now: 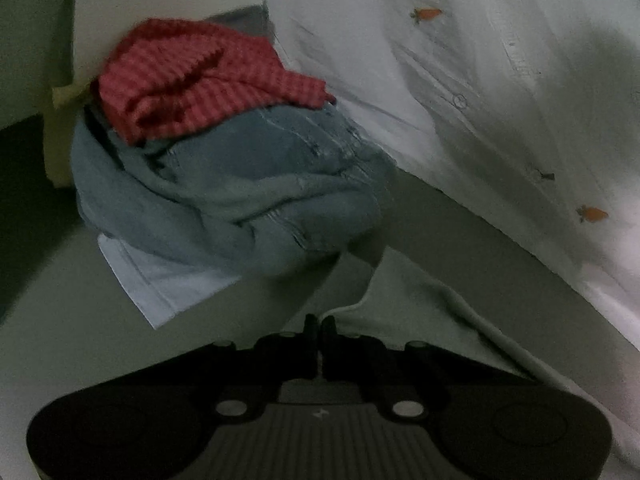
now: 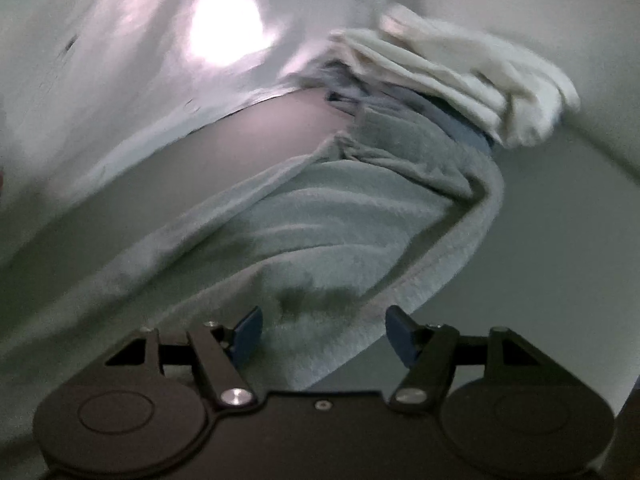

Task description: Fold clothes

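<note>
A pale green towel [image 2: 340, 216] runs from a heap of clothes toward me. My right gripper [image 2: 322, 328] is open, its blue pads [image 2: 249, 334] on either side of the towel's near end. My left gripper [image 1: 319, 330] is shut, at the corner of the same towel [image 1: 432, 316]; whether it grips the corner is hidden. A white shirt with small orange carrots [image 1: 460, 80] hangs across the right of the left wrist view and the left of the right wrist view [image 2: 120, 80].
The heap holds a red checked cloth [image 1: 200, 80] on top of blue denim [image 1: 240, 192] and a light blue folded piece [image 1: 160, 280]. A cream white cloth [image 2: 460, 76] lies on the heap in the right wrist view. The grey tabletop [image 2: 560, 240] lies beneath.
</note>
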